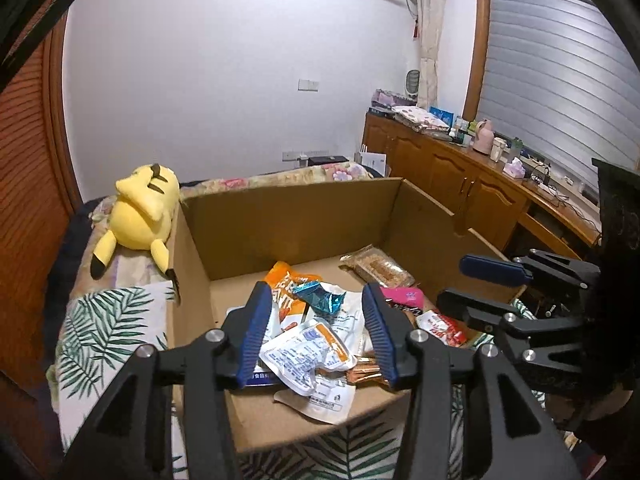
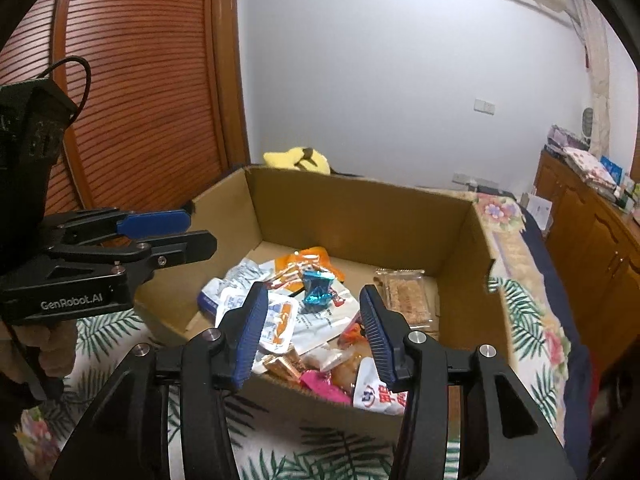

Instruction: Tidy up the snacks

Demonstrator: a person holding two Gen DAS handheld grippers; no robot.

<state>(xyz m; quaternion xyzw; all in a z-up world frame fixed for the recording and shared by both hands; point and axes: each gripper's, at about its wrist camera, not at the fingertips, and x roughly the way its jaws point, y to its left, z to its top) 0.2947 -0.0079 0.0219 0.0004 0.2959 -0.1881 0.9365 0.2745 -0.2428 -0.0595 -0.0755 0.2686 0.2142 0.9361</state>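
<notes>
An open cardboard box (image 1: pixel 288 216) (image 2: pixel 360 216) sits on the bed and holds several snack packets in a loose pile. Among them are a teal foil wrapper (image 1: pixel 320 298) (image 2: pixel 318 288), an orange packet (image 1: pixel 286 276), a white-and-orange packet (image 1: pixel 308 350) (image 2: pixel 276 316), a clear biscuit pack (image 1: pixel 380 266) (image 2: pixel 404 292), a pink packet (image 1: pixel 404 294) and a red-and-white packet (image 1: pixel 444 326). My left gripper (image 1: pixel 316 292) (image 2: pixel 200 229) hovers over the box's near left side, open and holding nothing. My right gripper (image 2: pixel 313 292) (image 1: pixel 454 282) hovers over the near right side, also open with nothing between its pads.
A yellow plush toy (image 1: pixel 140 208) (image 2: pixel 298 158) lies behind the box's far left corner. The box rests on a leaf-print bedcover (image 1: pixel 108 320). A wooden cabinet (image 1: pixel 460 176) with clutter on top runs along the right wall. A slatted wooden door (image 2: pixel 132 100) stands at the left.
</notes>
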